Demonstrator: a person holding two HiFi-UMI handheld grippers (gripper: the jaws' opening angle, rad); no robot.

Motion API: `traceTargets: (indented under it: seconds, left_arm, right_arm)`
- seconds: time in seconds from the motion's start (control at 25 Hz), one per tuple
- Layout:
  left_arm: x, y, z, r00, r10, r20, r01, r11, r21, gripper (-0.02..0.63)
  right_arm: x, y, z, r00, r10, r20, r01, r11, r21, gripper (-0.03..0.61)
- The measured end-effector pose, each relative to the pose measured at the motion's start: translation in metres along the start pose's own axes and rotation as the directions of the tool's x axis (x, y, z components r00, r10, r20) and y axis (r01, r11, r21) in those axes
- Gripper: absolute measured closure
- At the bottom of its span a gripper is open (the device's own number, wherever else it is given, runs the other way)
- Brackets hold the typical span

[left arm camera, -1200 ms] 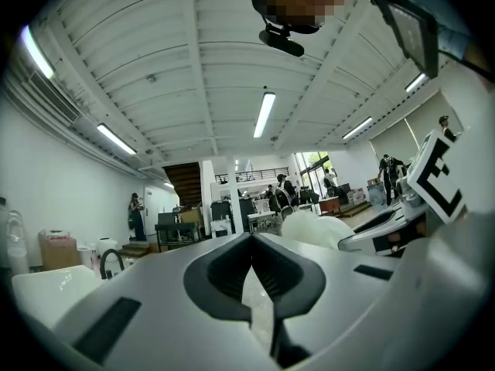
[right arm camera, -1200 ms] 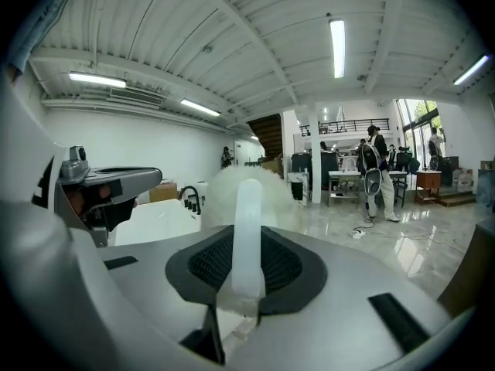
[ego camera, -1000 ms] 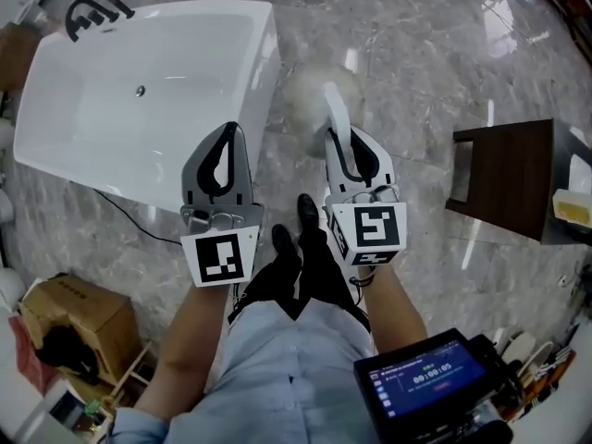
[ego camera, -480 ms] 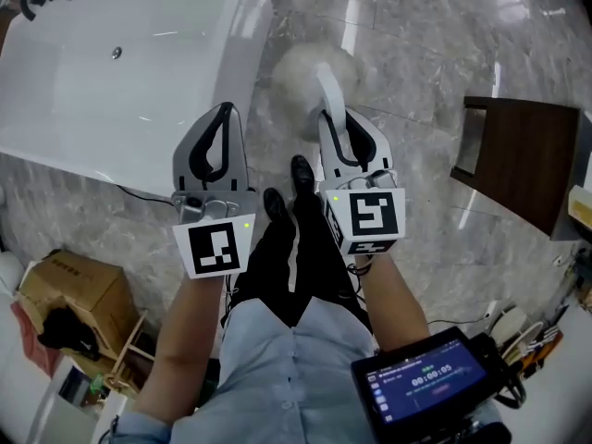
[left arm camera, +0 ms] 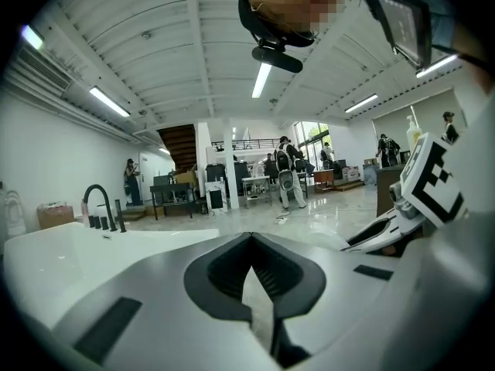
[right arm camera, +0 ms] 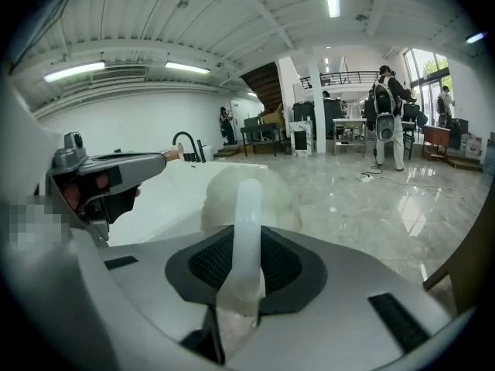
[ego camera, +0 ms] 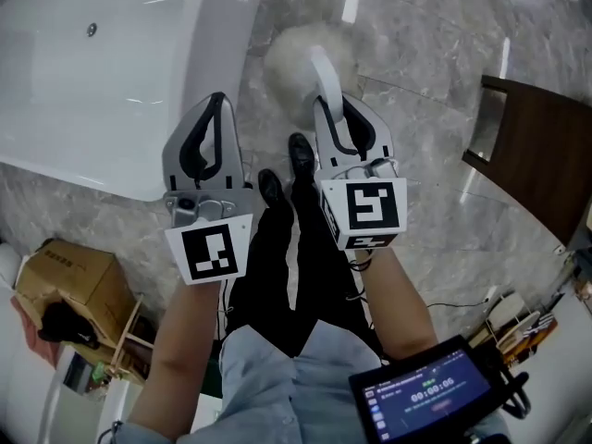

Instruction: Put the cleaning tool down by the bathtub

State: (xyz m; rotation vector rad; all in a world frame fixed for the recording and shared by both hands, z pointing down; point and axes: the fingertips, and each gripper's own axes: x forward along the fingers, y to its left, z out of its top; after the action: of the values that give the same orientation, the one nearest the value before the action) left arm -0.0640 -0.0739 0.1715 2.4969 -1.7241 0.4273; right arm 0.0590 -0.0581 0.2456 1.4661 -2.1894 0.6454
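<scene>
"While the right gripper [ego camera: 329, 109] was clenched on something pale, what did it carry, and where did that thing sit?"

"It carried the white cleaning tool [ego camera: 310, 63], a translucent plastic handle ending in a fluffy white head. The jaws pinched the handle, and the head stuck out past the fingertips, over the grey marble floor [ego camera: 416, 91]."

"Which way did its long axis run?"

"Straight along the gripper's own line, away from the person and slanting down, head first. From above, nobody could tell whether the fluff touched the floor."

"And the glossy white rectangular bathtub [ego camera: 120, 109]?"

"It lay to the left of the tool, its outer wall just beside the fluffy head. The right gripper view showed the same: the cleaning tool [right arm camera: 247, 215] rose between the jaws with the bathtub [right arm camera: 170, 195] close behind it on the left. The tool was therefore already on the proper side. What remained looked like a plain lowering until the handle could lie on the floor, roughly alongside the tub wall, before the jaws let go."

"Did the left gripper [ego camera: 218, 104] matter?"

"Hardly, by the look of it. Its jaws met at the tips on nothing. It hung beside the right one, nearer the tub wall yet apart from the tool. The right hand alone held the tool."
</scene>
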Motion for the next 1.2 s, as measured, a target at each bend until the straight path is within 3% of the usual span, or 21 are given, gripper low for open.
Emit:
traceTargets:
  seconds: [0.8,1.2]
  left_arm:
    - [0.063,-0.019,-0.19,0.996,-0.034,-0.084,0.033,0.999,-0.009,0.6]
    - [0.077,-0.013,-0.271,0.991,-0.032,-0.132,0.036,0.999,0.029,0.6]
  right_arm:
    - [0.119,-0.014,-0.165,0.993,0.049,-0.109,-0.043,0.997,0.058,0.483]
    - [0.156,-0.01,-0.247,0.982,0.052,-0.18,-0.037,0.996,0.084,0.483]
